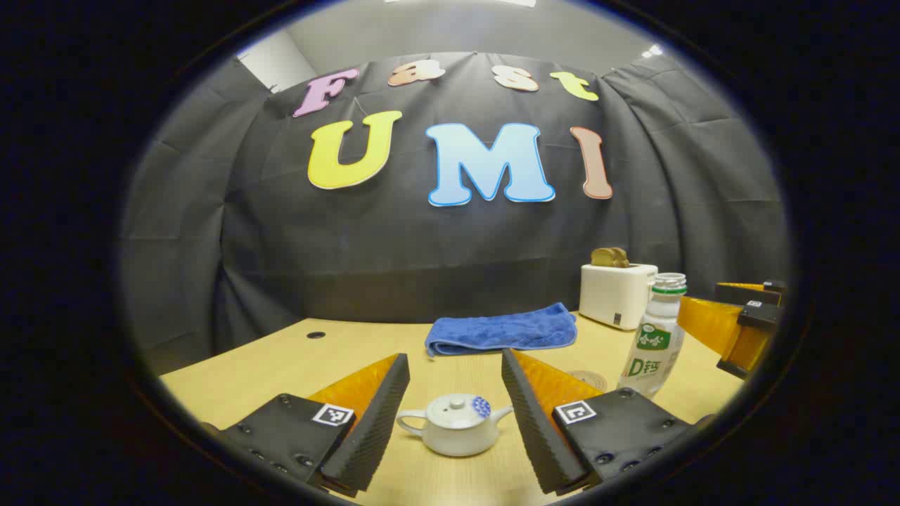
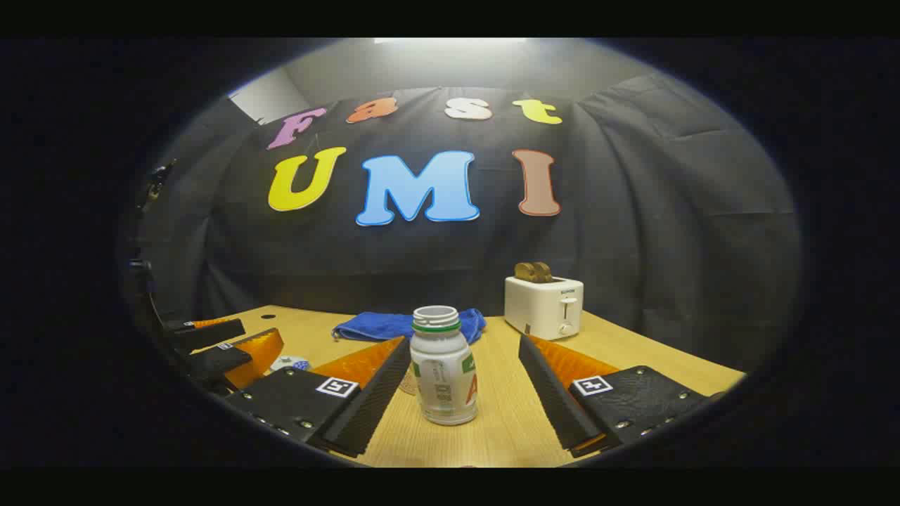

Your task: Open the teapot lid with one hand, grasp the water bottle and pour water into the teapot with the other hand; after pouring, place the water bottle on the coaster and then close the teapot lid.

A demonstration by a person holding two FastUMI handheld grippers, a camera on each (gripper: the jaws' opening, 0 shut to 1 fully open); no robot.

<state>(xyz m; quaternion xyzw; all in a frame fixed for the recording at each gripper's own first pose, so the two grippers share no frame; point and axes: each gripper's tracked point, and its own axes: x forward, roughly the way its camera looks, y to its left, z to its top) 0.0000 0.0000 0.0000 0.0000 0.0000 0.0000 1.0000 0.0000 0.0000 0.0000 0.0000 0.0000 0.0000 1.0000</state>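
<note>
- Two grippers hang low over the wooden surface (image 1: 281,365), both with fingers spread wide and grasping nothing.
- Left gripper (image 1: 453,411) frames the small white teapot (image 1: 455,425), its lid (image 1: 457,405) on, untouched.
- Right gripper (image 2: 464,393) brackets the upright, capless water bottle (image 2: 441,376) without touching it.
- Bottle stands just right of the round coaster (image 1: 589,380).
- Behind lie a blue towel (image 1: 500,329) and a white toaster (image 2: 543,306) holding bread.
</note>
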